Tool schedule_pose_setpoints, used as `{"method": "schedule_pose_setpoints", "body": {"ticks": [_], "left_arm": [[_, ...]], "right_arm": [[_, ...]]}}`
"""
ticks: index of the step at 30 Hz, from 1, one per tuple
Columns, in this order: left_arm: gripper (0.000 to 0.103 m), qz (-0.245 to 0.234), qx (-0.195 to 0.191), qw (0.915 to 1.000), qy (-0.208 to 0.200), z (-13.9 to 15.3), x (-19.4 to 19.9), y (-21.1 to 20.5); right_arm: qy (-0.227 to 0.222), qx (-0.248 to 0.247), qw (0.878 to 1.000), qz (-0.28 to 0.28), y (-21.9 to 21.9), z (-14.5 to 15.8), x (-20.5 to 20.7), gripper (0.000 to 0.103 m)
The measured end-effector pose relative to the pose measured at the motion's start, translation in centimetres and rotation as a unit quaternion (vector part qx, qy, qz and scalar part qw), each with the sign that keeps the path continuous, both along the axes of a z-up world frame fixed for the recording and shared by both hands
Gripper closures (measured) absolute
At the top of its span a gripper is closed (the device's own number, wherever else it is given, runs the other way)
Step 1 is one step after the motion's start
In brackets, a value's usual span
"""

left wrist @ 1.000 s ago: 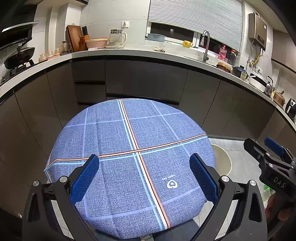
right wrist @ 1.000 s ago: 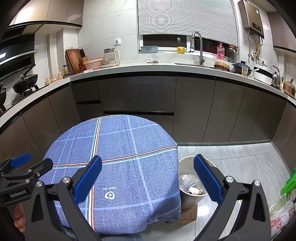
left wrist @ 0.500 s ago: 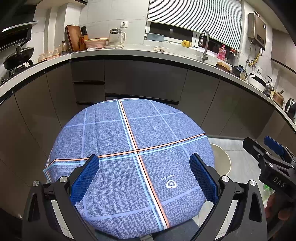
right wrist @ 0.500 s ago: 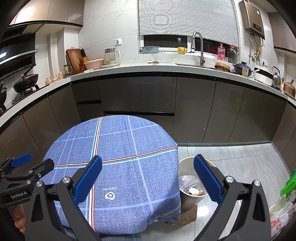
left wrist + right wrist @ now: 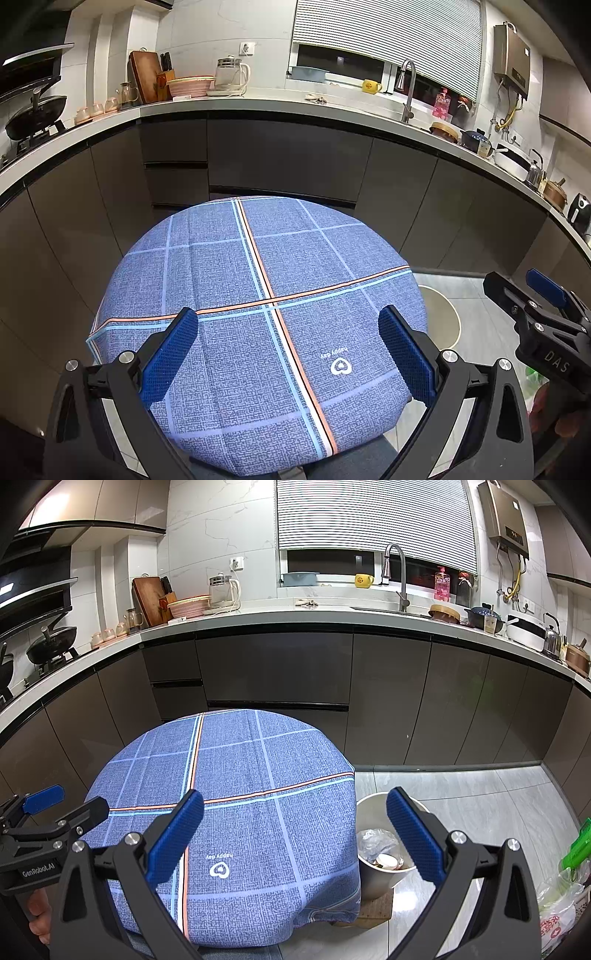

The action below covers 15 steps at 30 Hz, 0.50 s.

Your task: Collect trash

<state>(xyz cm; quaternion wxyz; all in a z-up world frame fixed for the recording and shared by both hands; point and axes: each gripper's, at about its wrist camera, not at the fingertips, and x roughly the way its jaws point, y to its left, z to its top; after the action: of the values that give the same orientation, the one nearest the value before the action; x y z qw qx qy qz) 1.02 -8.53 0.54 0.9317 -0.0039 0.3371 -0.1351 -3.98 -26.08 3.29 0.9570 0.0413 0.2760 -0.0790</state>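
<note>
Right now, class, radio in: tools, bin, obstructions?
Left tool open, empty. Right tool open, empty. Bin beside table, trash inside. Nothing blocking.

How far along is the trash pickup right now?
Done: the bin beside the table already holds some trash. In hand: nothing; left tongs and right tongs are open. Left: a plastic bag lies on the floor at right.

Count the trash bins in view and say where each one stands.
1. The white trash bin stands on the floor to the right of the blue-clothed table, holding crumpled plastic and scraps. The tablecloth may hide more behind it.
</note>
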Motion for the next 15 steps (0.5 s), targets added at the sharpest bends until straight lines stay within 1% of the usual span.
{"method": "schedule_pose_setpoints", "body": {"ticks": [15], "left_arm": [[0.009, -0.004, 0.004, 1.0, -0.006, 0.01, -0.12, -0.74]], "right_arm": [[0.001, 0.0, 1.0, 0.001, 0.04, 0.05, 0.01, 0.004]]}}
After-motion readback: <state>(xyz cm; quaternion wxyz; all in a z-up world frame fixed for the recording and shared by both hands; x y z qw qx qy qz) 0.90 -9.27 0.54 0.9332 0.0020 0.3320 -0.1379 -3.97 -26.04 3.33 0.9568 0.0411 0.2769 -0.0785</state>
